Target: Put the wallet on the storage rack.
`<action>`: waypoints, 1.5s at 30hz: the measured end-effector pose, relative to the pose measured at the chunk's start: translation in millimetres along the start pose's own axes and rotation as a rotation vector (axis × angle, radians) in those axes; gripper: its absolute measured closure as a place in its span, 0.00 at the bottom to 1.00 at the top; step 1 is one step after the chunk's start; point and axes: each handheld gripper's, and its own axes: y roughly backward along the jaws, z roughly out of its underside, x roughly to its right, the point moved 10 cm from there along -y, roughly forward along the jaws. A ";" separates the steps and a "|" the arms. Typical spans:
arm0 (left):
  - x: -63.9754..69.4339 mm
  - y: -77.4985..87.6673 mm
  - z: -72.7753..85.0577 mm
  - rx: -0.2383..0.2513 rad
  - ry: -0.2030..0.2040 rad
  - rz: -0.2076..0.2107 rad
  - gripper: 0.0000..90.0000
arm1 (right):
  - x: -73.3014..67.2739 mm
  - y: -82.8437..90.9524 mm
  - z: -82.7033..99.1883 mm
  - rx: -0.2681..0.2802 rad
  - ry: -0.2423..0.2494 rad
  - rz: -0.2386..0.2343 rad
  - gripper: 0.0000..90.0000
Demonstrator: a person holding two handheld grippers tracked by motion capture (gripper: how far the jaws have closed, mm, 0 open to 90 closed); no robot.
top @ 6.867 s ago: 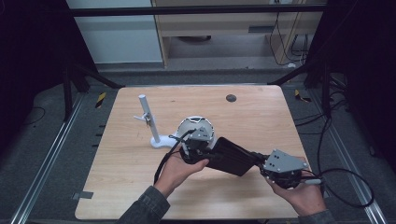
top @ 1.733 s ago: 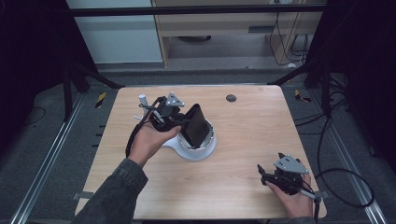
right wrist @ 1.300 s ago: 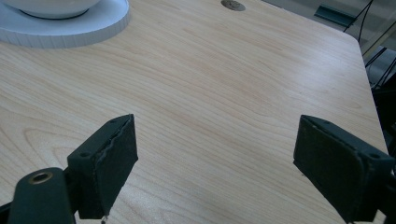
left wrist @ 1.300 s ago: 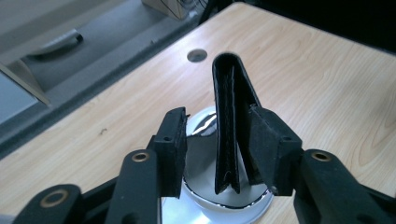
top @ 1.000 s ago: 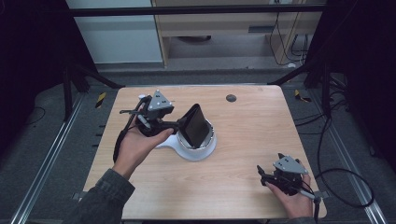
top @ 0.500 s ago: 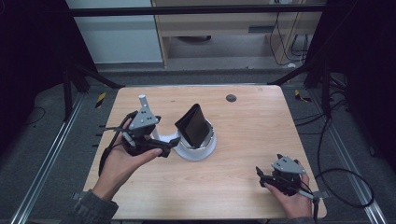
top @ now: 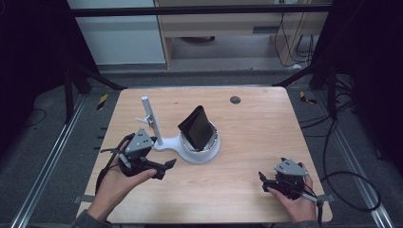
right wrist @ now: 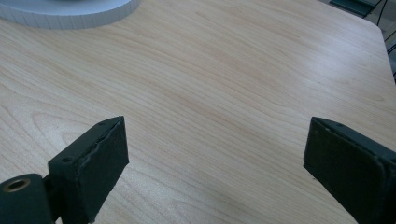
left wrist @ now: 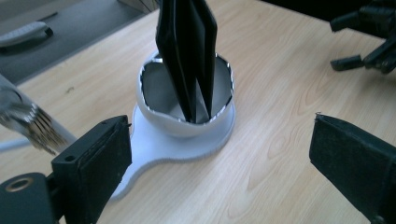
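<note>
The black folded leather wallet (top: 196, 128) is standing upright in the white round holder (top: 204, 151), frame centre. The left gripper (top: 159, 167) is lying level lower left, jaws just opened, released, empty; the right gripper (top: 264, 181) likewise, lower right.

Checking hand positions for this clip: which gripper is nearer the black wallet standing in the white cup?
Left. The left gripper sits just short of the black wallet, jaws open; the right gripper rests near the table's front right corner.
</note>
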 end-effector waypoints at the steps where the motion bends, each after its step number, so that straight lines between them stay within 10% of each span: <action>1: 0.4 -1.8 5.1 -0.007 -0.002 0.002 0.06 | 0.0 -0.5 0.5 -0.003 0.006 -0.001 0.06; 23: -37.2 -30.8 117.6 -0.159 0.060 -0.085 0.06 | -9.4 -2.1 4.3 -0.021 0.048 -0.058 0.05; 45: -82.2 -33.9 166.7 -0.179 0.140 -0.197 0.06 | -10.6 -4.3 7.3 -0.039 0.051 -0.064 0.05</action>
